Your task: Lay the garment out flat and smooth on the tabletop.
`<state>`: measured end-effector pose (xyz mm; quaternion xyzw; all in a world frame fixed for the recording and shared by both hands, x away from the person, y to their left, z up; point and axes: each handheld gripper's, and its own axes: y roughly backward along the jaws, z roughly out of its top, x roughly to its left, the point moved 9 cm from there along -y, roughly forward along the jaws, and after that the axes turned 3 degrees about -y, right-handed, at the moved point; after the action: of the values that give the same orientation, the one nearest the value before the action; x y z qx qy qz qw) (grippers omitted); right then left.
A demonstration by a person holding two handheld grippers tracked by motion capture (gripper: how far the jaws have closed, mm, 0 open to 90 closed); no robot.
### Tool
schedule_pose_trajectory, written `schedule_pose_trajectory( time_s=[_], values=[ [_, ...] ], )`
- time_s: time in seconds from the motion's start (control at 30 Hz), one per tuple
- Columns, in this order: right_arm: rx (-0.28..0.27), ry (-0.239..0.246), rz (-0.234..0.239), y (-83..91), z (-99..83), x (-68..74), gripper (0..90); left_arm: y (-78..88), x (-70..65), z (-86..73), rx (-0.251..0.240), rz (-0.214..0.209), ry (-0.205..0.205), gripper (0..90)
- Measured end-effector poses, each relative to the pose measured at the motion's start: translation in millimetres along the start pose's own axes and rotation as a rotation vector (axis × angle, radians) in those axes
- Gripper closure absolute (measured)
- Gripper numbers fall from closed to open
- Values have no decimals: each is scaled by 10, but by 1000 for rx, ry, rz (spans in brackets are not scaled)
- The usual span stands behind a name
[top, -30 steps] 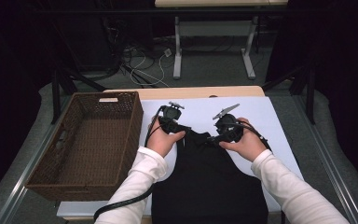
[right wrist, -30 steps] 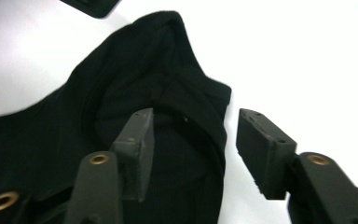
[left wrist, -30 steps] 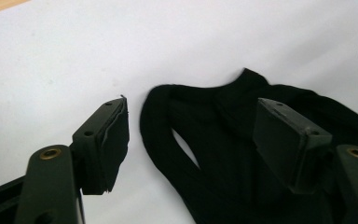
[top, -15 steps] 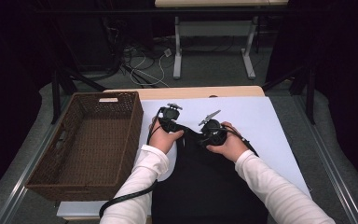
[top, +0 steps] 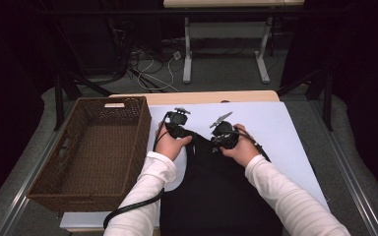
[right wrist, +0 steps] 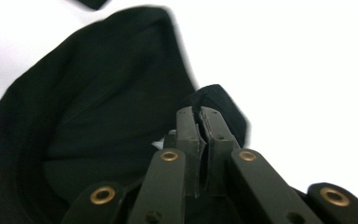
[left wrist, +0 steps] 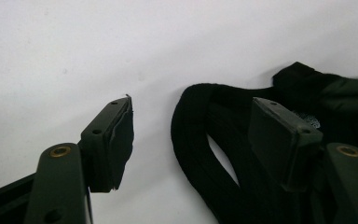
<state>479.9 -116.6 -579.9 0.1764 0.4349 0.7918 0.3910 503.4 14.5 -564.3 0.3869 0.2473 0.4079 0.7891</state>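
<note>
Black garment [top: 216,191] edge between right gripper [right wrist: 200,116] closed jaws.

The right gripper [top: 220,133] has moved in toward the left gripper [top: 176,124] and come down onto the black garment [top: 216,191]; its jaws have just closed, pinching the fabric's edge.

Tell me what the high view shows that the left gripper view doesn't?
The high view alone: the brown wicker basket, both sleeved arms, and the right claw at the garment's top edge. The left gripper view alone: up close, the left claw stands open, with a ribbed black loop of the garment between its jaws, not pinched. Both share: the black garment lying on the white sheet.
</note>
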Motion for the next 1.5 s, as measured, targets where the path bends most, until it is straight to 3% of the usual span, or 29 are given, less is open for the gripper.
schedule_pose_trajectory(
  time_s=[0.17,0.23,0.5,0.7,0.83,0.93,1.07,1.13,1.23,1.4,1.5],
  values=[
    [-60,-56,3,125,42,-321,874,21,19,56,-13,4,-5,340],
    [-50,-94,-10,117,5,-444,873,-3,44,72,-12,11,-8,368],
    [-15,-142,-45,15,-144,-758,873,-213,112,27,15,19,-23,474],
    [3,-151,-51,-24,-188,-799,867,-336,121,-12,27,0,-16,529],
    [10,-146,-63,-40,-201,-801,863,-359,11,-42,43,-31,-2,575],
    [8,-146,-66,-37,-208,-795,865,-351,-46,-106,83,-18,-19,625],
    [7,-151,-60,-40,-235,-787,869,-321,-89,-179,109,-24,-14,699],
    [8,-151,-68,-48,-253,-805,871,-334,-101,-227,146,-30,-11,725],
    [19,-157,-70,-57,-280,-814,877,-375,-111,-253,156,-41,-6,731],
    [21,-162,-66,-77,-311,-841,877,-436,-124,-266,147,-19,-29,669],
    [25,-174,-71,-90,-332,-852,877,-446,-117,-270,140,13,-49,714]
  ],
)
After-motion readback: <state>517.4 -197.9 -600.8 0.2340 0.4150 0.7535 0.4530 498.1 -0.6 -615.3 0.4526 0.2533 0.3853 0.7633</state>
